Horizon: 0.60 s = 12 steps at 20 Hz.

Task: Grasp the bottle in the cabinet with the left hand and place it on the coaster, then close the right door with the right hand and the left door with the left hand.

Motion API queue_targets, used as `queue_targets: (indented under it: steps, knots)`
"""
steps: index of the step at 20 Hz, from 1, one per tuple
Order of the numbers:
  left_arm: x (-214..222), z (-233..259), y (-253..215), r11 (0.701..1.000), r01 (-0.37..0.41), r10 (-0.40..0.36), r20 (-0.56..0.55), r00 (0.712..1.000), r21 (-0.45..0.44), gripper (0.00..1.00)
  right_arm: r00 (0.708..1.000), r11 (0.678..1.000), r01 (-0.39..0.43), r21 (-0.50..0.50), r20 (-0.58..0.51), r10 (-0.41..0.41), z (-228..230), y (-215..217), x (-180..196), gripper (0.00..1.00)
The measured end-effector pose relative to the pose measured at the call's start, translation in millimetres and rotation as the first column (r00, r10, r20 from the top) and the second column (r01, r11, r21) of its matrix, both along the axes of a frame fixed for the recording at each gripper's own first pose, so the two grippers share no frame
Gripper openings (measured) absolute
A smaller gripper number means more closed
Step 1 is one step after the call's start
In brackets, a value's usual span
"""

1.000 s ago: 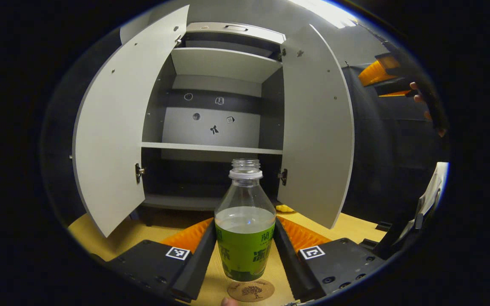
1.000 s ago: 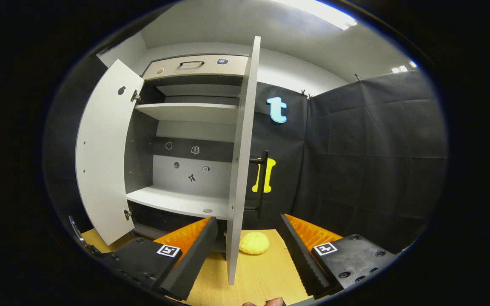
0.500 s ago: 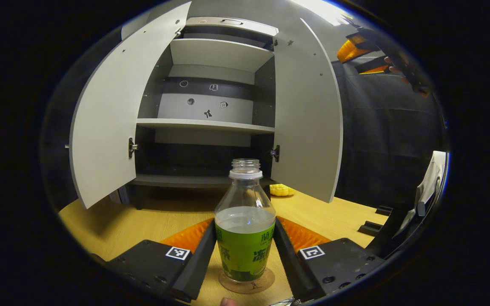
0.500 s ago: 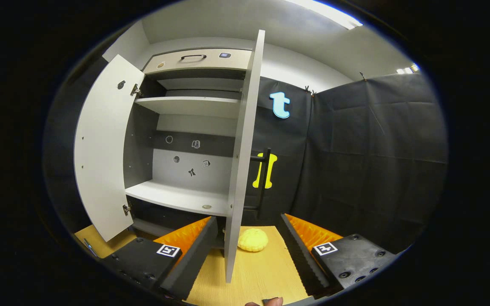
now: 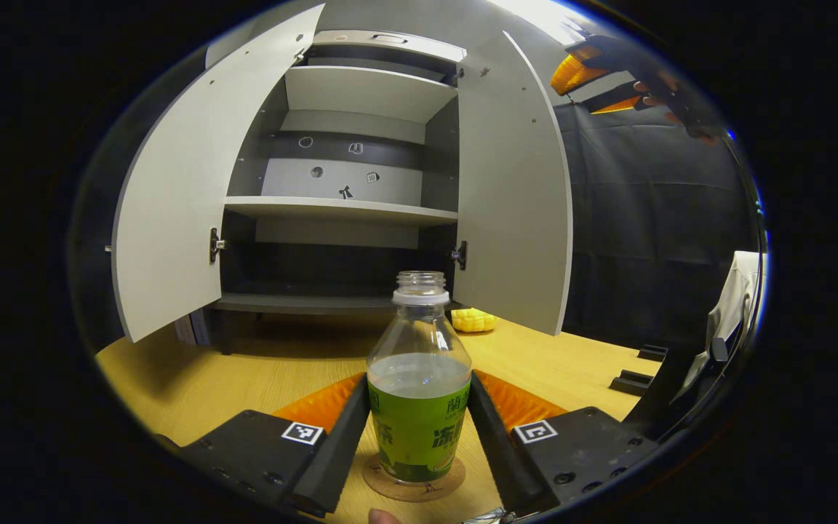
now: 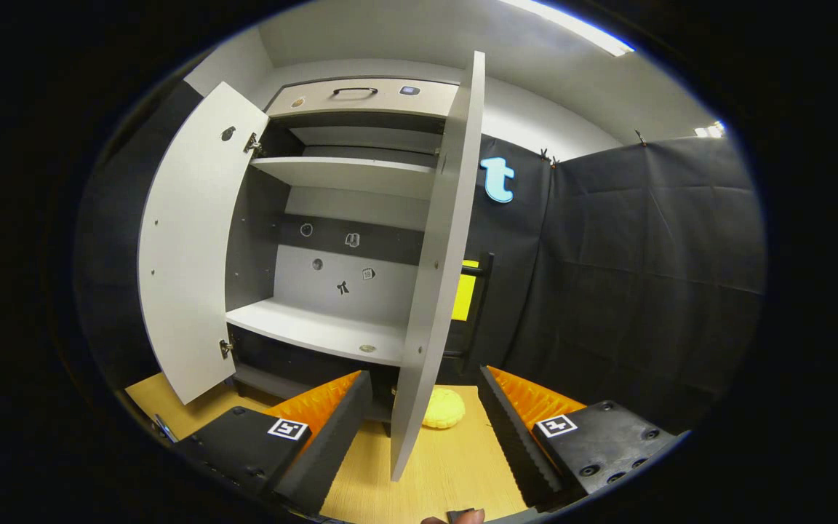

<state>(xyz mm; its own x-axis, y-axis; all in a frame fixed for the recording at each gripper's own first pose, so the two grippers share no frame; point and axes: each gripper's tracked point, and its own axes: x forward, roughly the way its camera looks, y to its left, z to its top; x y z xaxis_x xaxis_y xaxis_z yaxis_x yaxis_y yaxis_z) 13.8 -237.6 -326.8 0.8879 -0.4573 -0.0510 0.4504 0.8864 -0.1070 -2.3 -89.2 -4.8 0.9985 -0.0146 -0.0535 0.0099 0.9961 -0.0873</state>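
We see a clear plastic bottle [image 5: 419, 378] with no cap, a ribbed neck and rounded shoulders, about half full of liquid and wrapped in a glossy green label. It stands upright on a round cork coaster [image 5: 413, 480] on the pale wood-grain tabletop [image 5: 244, 371]. The left gripper [image 5: 419, 437] grasps it, both fingers pressed on the label at 3 and 9 o'clock of the bottle.

At 12 o'clock of the bottle stands the matte grey cabinet [image 5: 339, 211] with flat shelves, its left door [image 5: 172, 218] and right door [image 5: 517, 211] both swung open. A knobbly yellow object [image 5: 473, 319] lies on the tabletop at the right door's foot.

In the right gripper view, the right gripper [image 6: 423, 422] is spread wide and holds nothing; the right door's edge [image 6: 433, 291] stands between its ridged fingers, farther off, at 12 o'clock.
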Motion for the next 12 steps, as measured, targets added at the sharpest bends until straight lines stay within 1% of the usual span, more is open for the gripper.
queue_targets:
  steps: [3,4,6,10,12]
  knots:
    - [-2.7,-4.3,-1.2,1.000,0.014,-0.014,-0.029,0.999,0.003,0.82,1.000,1.000,-0.003,0.005,0.002,0.003,-2.2,1.0,-0.8,0.98]
    - [-3.8,-3.5,-1.6,1.000,0.022,-0.022,-0.037,0.999,-0.001,0.89,1.000,1.000,0.000,0.007,0.002,0.000,-3.4,0.9,-1.0,0.98]
    - [-8.0,-3.3,-0.7,0.999,0.039,-0.039,-0.043,0.998,0.001,0.94,1.000,1.000,0.003,0.007,-0.002,-0.003,-6.0,-0.5,-2.4,0.98]
    - [-25.0,-6.6,5.4,0.997,0.080,-0.078,-0.069,0.995,0.016,0.95,1.000,1.000,0.019,0.024,0.000,-0.019,-9.0,-9.2,-6.7,0.98]
    - [-33.9,-4.2,18.0,0.998,0.067,-0.065,-0.090,0.994,0.018,0.95,0.999,0.998,0.042,0.040,-0.004,-0.042,-10.4,-20.3,-4.4,0.98]
